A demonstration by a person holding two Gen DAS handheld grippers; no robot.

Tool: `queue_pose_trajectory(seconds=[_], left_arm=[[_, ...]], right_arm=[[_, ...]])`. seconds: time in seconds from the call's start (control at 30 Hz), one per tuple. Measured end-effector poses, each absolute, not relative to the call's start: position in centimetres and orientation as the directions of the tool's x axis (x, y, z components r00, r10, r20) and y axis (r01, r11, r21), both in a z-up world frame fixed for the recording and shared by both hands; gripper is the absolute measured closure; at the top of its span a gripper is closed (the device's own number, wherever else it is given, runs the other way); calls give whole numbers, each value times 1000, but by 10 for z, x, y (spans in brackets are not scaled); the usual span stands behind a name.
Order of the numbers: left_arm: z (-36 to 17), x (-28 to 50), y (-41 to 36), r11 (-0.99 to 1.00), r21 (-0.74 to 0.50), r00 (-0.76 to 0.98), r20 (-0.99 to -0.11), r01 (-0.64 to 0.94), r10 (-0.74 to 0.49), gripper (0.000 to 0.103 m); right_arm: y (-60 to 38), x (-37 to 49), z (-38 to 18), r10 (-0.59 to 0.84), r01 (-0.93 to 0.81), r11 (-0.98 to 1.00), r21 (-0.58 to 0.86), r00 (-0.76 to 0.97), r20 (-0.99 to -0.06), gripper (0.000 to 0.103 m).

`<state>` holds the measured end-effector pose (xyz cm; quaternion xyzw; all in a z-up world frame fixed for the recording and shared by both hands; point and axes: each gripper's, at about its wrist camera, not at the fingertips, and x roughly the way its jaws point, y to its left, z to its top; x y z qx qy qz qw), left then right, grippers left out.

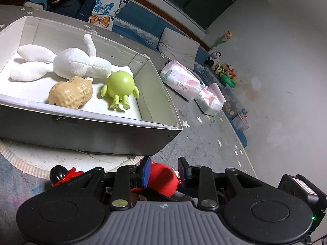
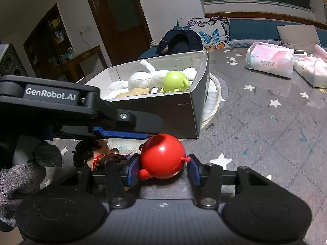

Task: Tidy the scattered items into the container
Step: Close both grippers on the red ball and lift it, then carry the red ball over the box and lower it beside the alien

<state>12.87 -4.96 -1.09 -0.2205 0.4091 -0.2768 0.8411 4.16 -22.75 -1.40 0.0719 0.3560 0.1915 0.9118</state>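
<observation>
- right claw (image 2: 163,170) straddles the red round toy (image 2: 162,156) on the counter (image 2: 265,132); left pad touching, right pad just clear
- left claw (image 1: 164,171) apart, over the toy
- box (image 1: 122,134) holds three toys

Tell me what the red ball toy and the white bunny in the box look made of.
Red ball toy: likely hard plastic, glossy; a sharp white highlight sits on its smooth shell. White bunny: soft stuffed fabric, matte; woven texture, seams and limp limbs show, no shine.
</observation>
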Motion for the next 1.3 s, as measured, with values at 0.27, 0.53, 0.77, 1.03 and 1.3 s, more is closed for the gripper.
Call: queue_pose_trajectory(seconds=[0.27, 0.53, 0.77, 1.03, 1.3], left_arm=[[-8, 124, -50, 724, -627, 506, -542, 288, -671, 72], [12, 115, -47, 673, -669, 523, -470, 314, -711, 72], [46, 120, -37, 652, -671, 588, -381, 355, -713, 72], [64, 157, -24, 663, -665, 631, -358, 345, -688, 72], [37, 197, -11, 637, -725, 606, -389, 263, -694, 72]], right_arm=[[-229, 34, -6, 384, -296, 923, 245, 694, -609, 55], [-230, 22, 20, 367, -315, 929, 191, 731, -575, 55], [-223, 30, 57, 372, -363, 924, 121, 774, -512, 55], [-205, 85, 77, 406, -434, 898, 76, 746, -528, 55], [-185, 133, 63, 429, -501, 862, 74, 646, -631, 55]])
